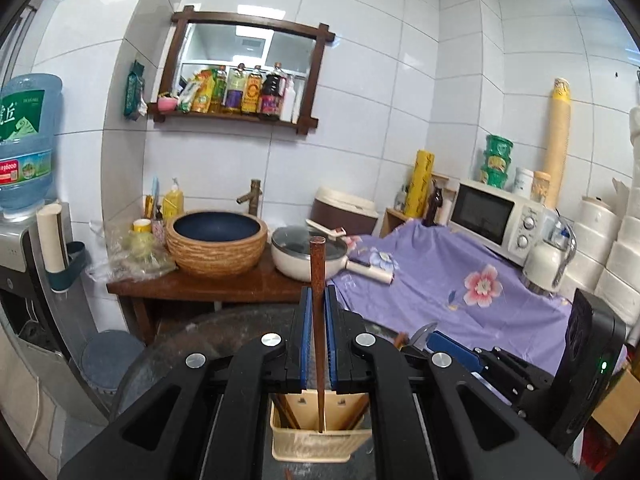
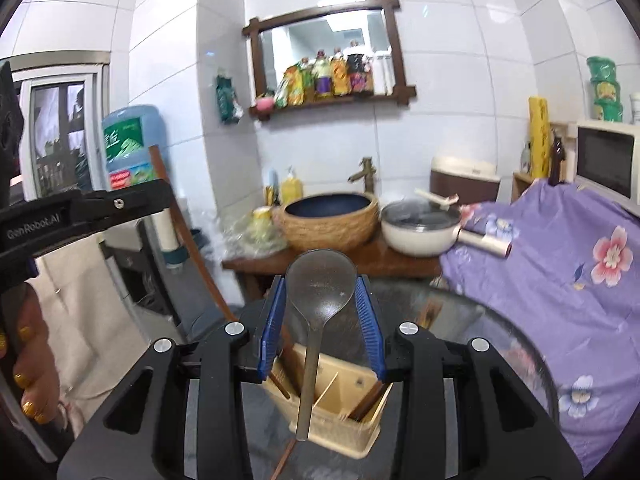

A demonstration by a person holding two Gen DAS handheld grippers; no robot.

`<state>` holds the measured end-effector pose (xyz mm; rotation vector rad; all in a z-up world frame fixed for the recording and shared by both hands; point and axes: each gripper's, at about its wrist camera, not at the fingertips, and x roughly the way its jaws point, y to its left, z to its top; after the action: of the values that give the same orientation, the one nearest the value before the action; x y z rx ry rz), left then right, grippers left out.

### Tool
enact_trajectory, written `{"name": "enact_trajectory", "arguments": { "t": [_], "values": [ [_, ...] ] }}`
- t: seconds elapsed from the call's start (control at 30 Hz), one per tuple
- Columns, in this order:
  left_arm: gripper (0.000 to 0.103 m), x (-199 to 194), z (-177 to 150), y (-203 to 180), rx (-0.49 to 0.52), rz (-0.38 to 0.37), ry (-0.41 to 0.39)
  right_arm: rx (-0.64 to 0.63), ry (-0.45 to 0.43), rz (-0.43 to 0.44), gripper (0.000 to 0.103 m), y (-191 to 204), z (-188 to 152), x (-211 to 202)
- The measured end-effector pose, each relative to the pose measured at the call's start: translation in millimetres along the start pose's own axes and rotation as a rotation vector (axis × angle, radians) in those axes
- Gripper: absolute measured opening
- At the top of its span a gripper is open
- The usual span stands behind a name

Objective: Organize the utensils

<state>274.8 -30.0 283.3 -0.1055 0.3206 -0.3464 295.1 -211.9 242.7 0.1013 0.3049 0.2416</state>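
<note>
My left gripper (image 1: 319,296) is shut on a brown wooden chopstick (image 1: 318,280) held upright, its lower end inside the beige utensil holder (image 1: 320,444) below. More chopsticks lean in that holder. My right gripper (image 2: 322,288) is shut on the bowl of a metal spoon (image 2: 320,280), its handle pointing down over the beige utensil holder (image 2: 344,412). The left gripper (image 2: 80,208) and its chopstick (image 2: 188,240) also show at the left of the right wrist view. The right gripper (image 1: 448,344) shows at the lower right of the left wrist view.
The holder stands on a round glass table (image 2: 500,332). Behind are a wooden counter (image 1: 208,284) with a woven basin (image 1: 218,242), a white pot (image 1: 308,256), a purple flowered cloth (image 1: 452,288), a microwave (image 1: 496,216) and a water dispenser (image 1: 28,208) at left.
</note>
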Motion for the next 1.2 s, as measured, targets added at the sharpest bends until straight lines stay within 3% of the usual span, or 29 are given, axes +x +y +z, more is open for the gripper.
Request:
{"name": "enact_trajectory", "arguments": {
  "t": [0.13, 0.5, 0.93, 1.2],
  "values": [
    [0.006, 17.5, 4.7, 2.8, -0.022, 0.045, -0.021, -0.013, -0.035, -0.054, 0.037, -5.1, 0.4, 19.8],
    [0.006, 79.0, -54.5, 22.8, -0.059, 0.077, 0.106, -0.058, 0.036, -0.138, 0.037, -19.4, -67.2, 73.8],
    [0.006, 106.2, -113.3, 21.6, -0.021, 0.067, 0.239, -0.083, 0.124, -0.156, 0.037, -20.9, -126.5, 81.7],
    [0.006, 103.1, -117.5, 15.7, 0.024, 0.076, 0.225, -0.070, 0.132, -0.150, 0.038, -23.2, -132.6, 80.4]
  ]
}}
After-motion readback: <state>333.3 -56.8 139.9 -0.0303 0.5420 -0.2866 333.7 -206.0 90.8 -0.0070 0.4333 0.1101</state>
